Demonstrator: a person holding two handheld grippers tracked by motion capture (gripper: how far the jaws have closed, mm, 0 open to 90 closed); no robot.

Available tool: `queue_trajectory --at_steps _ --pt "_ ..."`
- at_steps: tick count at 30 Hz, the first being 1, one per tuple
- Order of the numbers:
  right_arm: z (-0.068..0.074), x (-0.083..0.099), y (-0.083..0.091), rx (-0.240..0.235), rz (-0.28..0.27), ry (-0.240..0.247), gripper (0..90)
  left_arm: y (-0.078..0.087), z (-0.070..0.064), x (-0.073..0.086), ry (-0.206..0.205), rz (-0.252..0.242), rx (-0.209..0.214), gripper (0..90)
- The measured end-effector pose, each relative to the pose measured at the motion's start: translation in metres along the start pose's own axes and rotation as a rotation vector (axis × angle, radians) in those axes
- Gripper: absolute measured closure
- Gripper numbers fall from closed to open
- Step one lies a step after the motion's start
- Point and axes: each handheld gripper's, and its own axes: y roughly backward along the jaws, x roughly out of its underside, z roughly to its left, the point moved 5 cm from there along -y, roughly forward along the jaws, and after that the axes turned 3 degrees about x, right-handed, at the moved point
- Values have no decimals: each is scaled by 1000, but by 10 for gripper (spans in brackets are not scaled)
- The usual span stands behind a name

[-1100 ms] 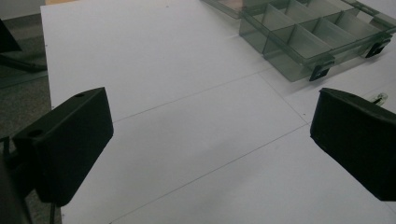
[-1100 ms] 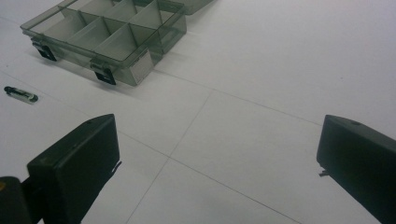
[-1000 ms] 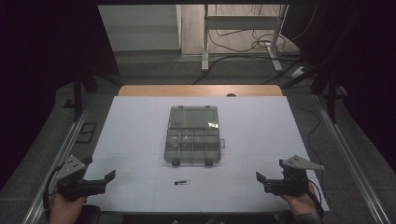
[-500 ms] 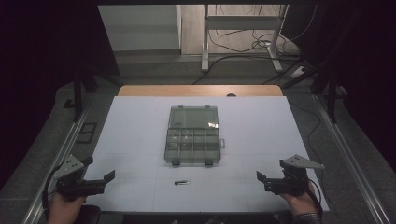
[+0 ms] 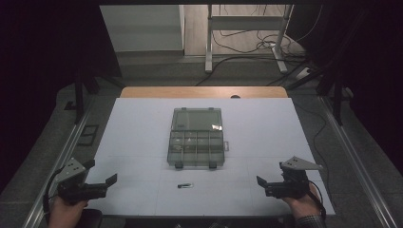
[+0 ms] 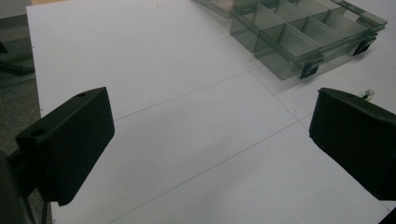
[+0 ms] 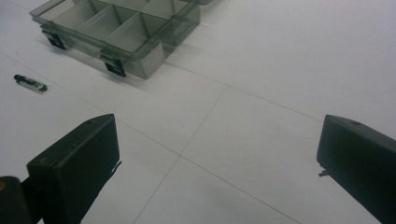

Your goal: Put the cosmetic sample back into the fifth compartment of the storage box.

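Note:
A clear grey compartment box [image 5: 196, 137] lies open at the middle of the white table, its lid folded back on the far side. In front of it lies a small dark cylinder with a pale tip [image 5: 185, 185]. My left gripper [image 5: 100, 172] rests open near the front left corner, a hand holding it. My right gripper [image 5: 272, 175] is open near the front right. The left gripper view has wide-apart jaws around bare table [image 6: 212, 135], with the box [image 6: 303, 37] ahead to the right. The right gripper view has the box [image 7: 116, 28] and the cylinder [image 7: 30, 83] ahead to the left.
The white table top [image 5: 266, 128] has a wooden strip [image 5: 204, 92] along its far edge. Metal rails [image 5: 351, 152] run down both sides. Beyond the table stand a desk frame [image 5: 247, 28] and floor cables.

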Motion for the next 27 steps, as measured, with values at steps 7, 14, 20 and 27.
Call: queue_trajectory --at_steps 7,14,20,27 --pt "6 -3 -5 -16 10 45 0 0 0 0 -4 2 0 8" --pt "13 -3 -11 -87 48 47 0 -1 -1 0 -7 5 2 10" --pt "18 -6 -17 -110 49 68 0 -1 0 0 -8 6 2 10" --pt "27 -12 -26 -135 50 93 0 -1 -1 0 -10 7 2 11"
